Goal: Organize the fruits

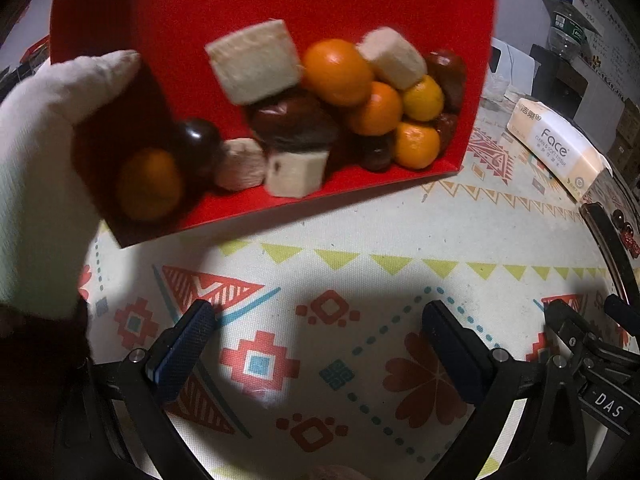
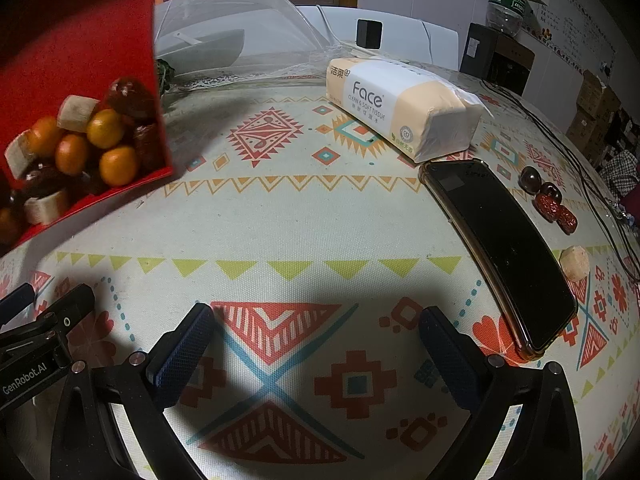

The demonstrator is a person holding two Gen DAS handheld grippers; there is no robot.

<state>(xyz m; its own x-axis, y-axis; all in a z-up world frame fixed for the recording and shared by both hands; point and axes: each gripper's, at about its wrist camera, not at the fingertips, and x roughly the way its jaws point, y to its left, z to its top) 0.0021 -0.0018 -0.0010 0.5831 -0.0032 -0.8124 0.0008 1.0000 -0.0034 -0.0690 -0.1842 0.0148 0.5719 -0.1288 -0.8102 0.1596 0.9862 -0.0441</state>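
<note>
A red box (image 1: 240, 4) is held tilted above the table by a white-gloved hand (image 1: 44, 152). In it lie several small oranges (image 1: 338, 72), dark red dates (image 1: 294, 118) and pale sugarcane chunks (image 1: 254, 66), some blurred. The box also shows at the left of the right wrist view (image 2: 60, 40). My left gripper (image 1: 320, 344) is open and empty over the patterned tablecloth, below the box. My right gripper (image 2: 318, 344) is open and empty over the cloth. A few dates (image 2: 554, 204) and one pale chunk (image 2: 575, 264) lie on the cloth at the right.
A tissue pack marked "Face" (image 2: 404, 106) lies at the back. A black phone (image 2: 500, 252) lies right of my right gripper. A mesh food cover (image 2: 224, 36) stands behind the box. Cables (image 2: 580, 168) run along the right edge.
</note>
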